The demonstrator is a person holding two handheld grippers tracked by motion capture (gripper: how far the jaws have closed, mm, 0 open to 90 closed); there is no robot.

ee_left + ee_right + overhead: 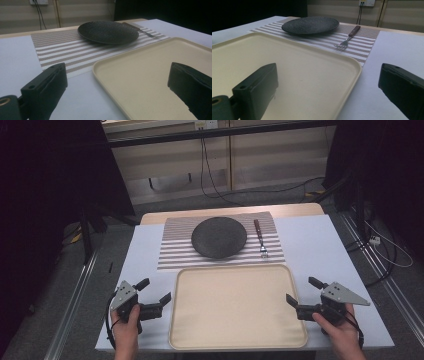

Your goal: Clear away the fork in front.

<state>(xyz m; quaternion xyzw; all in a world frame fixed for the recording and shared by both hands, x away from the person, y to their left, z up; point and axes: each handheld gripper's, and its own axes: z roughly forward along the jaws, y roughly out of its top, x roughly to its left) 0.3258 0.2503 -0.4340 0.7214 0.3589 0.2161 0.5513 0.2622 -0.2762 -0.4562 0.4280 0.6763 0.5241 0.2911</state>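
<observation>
A cream tray (238,306) (160,75) (287,72) lies empty at the table's near edge. Beyond it a striped placemat (175,252) (65,51) (362,46) carries a dark round plate (219,237) (108,32) (310,24) and, to the plate's right, a fork (260,238) (349,37) with a brown handle. My left gripper (154,291) (117,90) rests open beside the tray's left edge with nothing between its jaws. My right gripper (304,292) (327,90) is open at the tray's right edge, also holding nothing.
The white table (310,240) has bare surface on both sides of the placemat. Cables (210,175) run across the floor behind the table, and dark stands flank it at left and right.
</observation>
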